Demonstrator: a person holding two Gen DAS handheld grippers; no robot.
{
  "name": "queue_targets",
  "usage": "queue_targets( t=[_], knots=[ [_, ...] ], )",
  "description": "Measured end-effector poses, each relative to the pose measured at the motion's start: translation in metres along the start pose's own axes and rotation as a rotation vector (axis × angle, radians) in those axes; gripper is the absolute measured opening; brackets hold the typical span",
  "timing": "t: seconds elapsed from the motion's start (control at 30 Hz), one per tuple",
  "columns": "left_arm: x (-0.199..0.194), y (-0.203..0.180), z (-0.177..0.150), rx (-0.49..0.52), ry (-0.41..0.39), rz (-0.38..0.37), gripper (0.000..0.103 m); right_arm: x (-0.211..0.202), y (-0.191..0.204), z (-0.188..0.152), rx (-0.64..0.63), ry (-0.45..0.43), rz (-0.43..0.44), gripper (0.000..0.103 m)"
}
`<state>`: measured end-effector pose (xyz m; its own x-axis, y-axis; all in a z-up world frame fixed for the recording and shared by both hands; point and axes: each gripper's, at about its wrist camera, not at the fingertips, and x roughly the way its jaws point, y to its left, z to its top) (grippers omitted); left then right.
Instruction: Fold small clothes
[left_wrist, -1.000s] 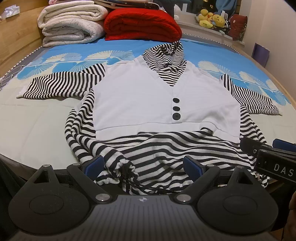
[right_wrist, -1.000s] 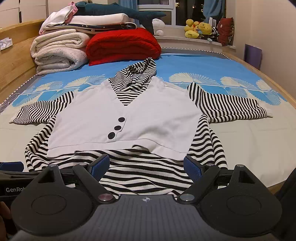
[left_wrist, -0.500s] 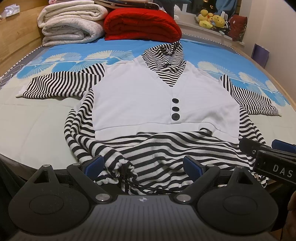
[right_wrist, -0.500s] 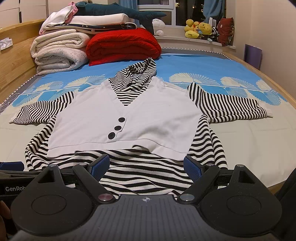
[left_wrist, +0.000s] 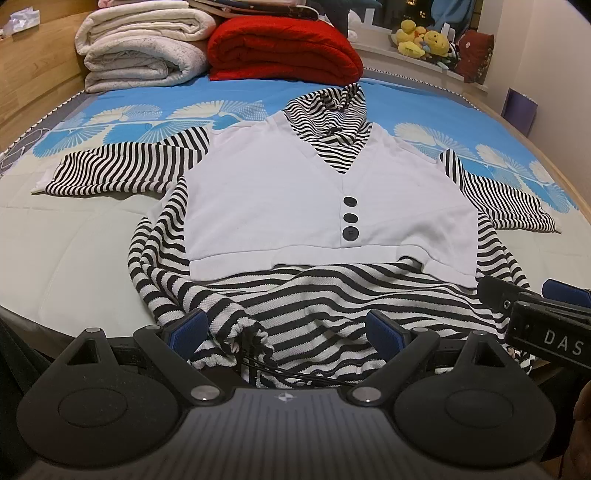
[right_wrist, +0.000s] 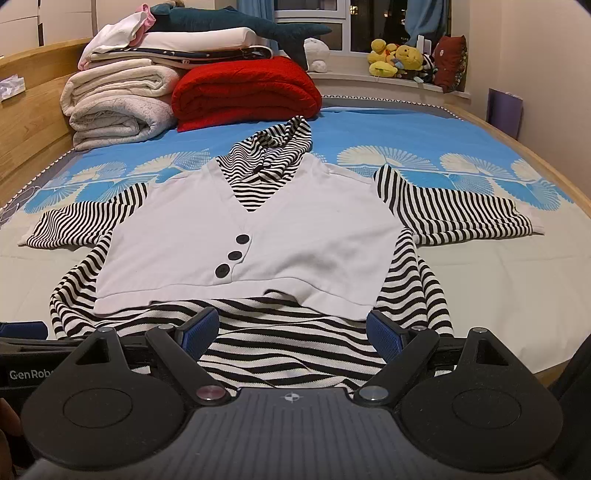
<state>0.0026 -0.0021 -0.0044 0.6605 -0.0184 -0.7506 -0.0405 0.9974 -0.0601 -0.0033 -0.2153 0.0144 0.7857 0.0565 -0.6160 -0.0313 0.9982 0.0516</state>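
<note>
- Left wrist view: your left tongs (left_wrist: 284, 334) sit spread wide at the near hem of the top (left_wrist: 295, 206), gripping nothing.
- Bunched hem with its dark drawcord (left_wrist: 258, 360) lies between the blue pads (left_wrist: 186, 328).
- Right wrist view: your right tongs (right_wrist: 291, 330) are likewise spread wide over the striped hem, nothing pinched.
- Top lies face up, flat on the bed (right_wrist: 480, 280), sleeves out to both sides, collar away from you.
- White vest panel carries three dark buttons (right_wrist: 233, 255) in a slanted row.
- Lower left side of the top is rumpled in loose folds.
- Far end of the bed: red blanket (right_wrist: 247, 92) beside a stack of pale blankets (right_wrist: 118, 107).
- Plush toys (right_wrist: 399, 59) sit on the sill beyond.
</note>
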Motion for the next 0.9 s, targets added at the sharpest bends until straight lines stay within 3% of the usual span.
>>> queue_targets(
  t=[0.2,0.33,0.4,0.43,0.53,0.6,0.77,0.9],
  knots=[
    [-0.001,0.000,0.001,-0.002,-0.005,-0.001,0.095,-0.002,0.000,0.000,-0.002,-0.004,-0.009,0.087],
    [-0.009,0.003,0.010,-0.014,-0.047,-0.010,0.094,-0.013,-0.007,0.006,0.033,-0.091,-0.022,0.087],
    [-0.013,0.007,0.020,-0.001,-0.072,-0.007,0.085,-0.019,-0.012,0.010,0.052,-0.140,-0.045,0.087],
    [-0.015,0.009,0.028,0.006,-0.082,-0.009,0.080,-0.022,-0.015,0.012,0.058,-0.167,-0.055,0.087],
    [-0.022,0.022,0.057,0.022,-0.106,0.016,0.077,-0.028,-0.025,0.019,0.069,-0.219,-0.093,0.087],
    [-0.027,0.036,0.081,0.000,-0.165,0.006,0.074,-0.030,-0.034,0.024,0.091,-0.274,-0.103,0.087],
    [-0.024,0.076,0.151,-0.018,-0.300,-0.017,0.057,-0.019,-0.047,0.033,0.150,-0.238,-0.100,0.087],
    [0.012,0.118,0.211,0.000,-0.301,0.055,0.055,-0.009,-0.045,0.046,0.084,-0.196,-0.119,0.087]
  ],
)
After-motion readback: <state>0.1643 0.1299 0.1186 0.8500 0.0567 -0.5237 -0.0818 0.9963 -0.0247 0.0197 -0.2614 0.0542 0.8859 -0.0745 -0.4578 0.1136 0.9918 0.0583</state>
